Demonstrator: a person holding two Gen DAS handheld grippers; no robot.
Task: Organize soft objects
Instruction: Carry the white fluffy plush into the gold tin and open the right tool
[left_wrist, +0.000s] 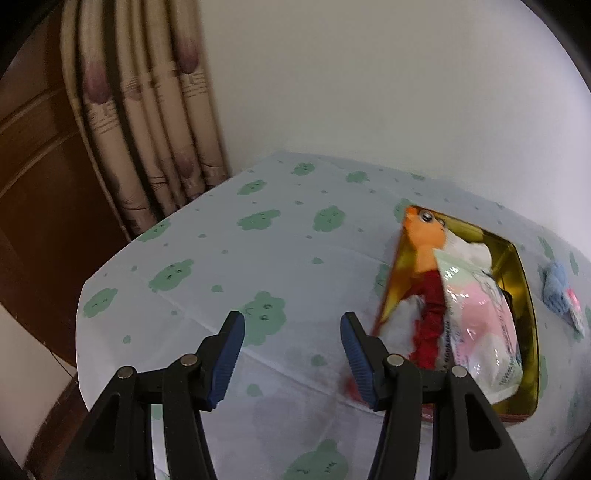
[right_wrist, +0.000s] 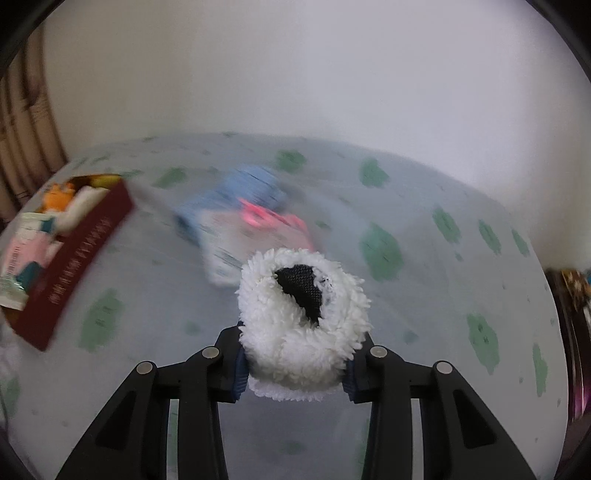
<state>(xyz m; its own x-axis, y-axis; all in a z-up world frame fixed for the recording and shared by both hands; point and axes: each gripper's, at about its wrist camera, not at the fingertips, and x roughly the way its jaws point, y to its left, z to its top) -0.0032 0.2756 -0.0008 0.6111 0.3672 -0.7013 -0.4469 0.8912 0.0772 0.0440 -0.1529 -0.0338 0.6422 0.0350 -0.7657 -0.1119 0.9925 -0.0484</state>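
Observation:
A red tin box (left_wrist: 515, 280) with a gold inside lies on the table at the right of the left wrist view. It holds an orange plush toy (left_wrist: 424, 236), a red cloth (left_wrist: 430, 328) and a packaged pink-and-white item (left_wrist: 480, 317). My left gripper (left_wrist: 291, 354) hangs open and empty just left of the box. My right gripper (right_wrist: 293, 354) is shut on a white fluffy ring with a black mesh centre (right_wrist: 301, 325), raised above the table. Beyond it lies a blue fluffy item with a pink-printed label (right_wrist: 251, 206), blurred. The red box (right_wrist: 74, 258) sits at the left in the right wrist view.
The table wears a white cloth with green cloud prints (left_wrist: 221, 258), its left edge (left_wrist: 79, 325) dropping off near a beige curtain (left_wrist: 147, 129) and a brown wooden door (left_wrist: 37, 166). A white wall (right_wrist: 295, 74) stands behind the table. Dark furniture (right_wrist: 576, 332) borders the right.

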